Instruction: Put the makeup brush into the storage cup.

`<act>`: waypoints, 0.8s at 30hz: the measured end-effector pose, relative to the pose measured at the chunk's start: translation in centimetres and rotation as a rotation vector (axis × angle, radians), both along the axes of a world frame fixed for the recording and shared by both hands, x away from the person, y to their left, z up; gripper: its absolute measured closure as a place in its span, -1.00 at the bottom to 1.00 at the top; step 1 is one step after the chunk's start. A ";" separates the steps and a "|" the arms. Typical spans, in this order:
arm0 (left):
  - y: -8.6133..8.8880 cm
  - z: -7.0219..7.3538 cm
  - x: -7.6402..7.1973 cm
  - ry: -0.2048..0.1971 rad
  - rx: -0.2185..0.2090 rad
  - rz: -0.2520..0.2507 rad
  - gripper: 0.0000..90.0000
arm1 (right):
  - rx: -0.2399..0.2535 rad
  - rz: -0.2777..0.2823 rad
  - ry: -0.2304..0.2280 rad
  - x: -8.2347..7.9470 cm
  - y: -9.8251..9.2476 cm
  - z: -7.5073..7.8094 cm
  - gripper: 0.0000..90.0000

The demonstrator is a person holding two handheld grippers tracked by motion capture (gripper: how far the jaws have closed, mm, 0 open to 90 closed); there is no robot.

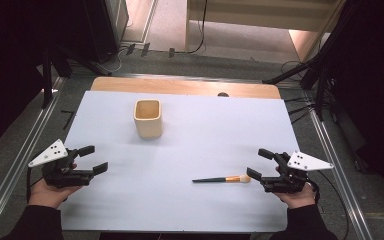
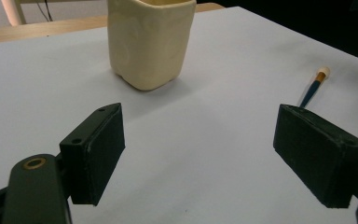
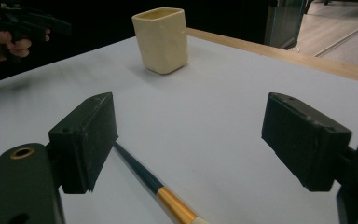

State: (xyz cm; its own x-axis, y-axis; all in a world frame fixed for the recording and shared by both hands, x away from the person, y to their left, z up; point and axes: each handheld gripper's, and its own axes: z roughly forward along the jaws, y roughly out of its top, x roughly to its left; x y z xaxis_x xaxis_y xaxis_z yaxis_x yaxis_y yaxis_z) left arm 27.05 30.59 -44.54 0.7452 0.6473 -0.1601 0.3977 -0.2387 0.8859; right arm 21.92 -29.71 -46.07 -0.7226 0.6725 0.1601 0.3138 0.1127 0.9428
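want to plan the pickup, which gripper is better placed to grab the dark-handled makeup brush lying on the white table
Right. The right gripper sits open just beside the bristle end of the dark-handled, gold-banded makeup brush, which runs under its jaws in the right gripper view. The left gripper, also open, is across the white table, nearer the cream square cup.

One overhead camera, two riding low on the hand-held grippers.

The high view looks forward and down over the whole bench [image 1: 190,200]; both gripper views skim close above its white surface, sharing the cream cup [image 2: 150,42] and the brush [image 3: 168,198].
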 end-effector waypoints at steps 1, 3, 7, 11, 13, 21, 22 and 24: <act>0.0 0.0 0.0 -0.001 -0.001 0.000 -0.61 | 0.000 0.001 0.002 0.1 0.1 0.0 -0.58; 0.0 0.0 0.0 0.000 0.000 0.000 -0.61 | 0.004 0.003 0.005 0.4 0.2 -0.1 -0.58; 0.3 0.0 0.0 -0.002 0.000 0.007 -0.61 | 0.001 0.012 0.005 0.9 0.7 -0.1 -0.58; 0.5 0.0 0.1 -0.001 -0.009 0.017 -0.61 | -0.004 0.018 0.007 1.4 1.2 -0.1 -0.58; 0.5 0.0 0.2 0.001 -0.010 0.018 -0.61 | 0.000 0.021 0.010 1.5 1.3 -0.1 -0.58; 0.3 0.0 0.1 0.002 -0.003 0.006 -0.61 | -0.005 0.030 0.011 2.2 2.2 0.0 -0.57; 0.3 0.0 0.1 0.002 -0.001 0.005 -0.61 | -0.009 0.035 0.008 2.4 2.3 0.0 -0.57; 0.3 0.0 0.1 0.003 0.001 0.005 -0.61 | -0.011 0.040 0.009 2.7 2.8 0.0 -0.57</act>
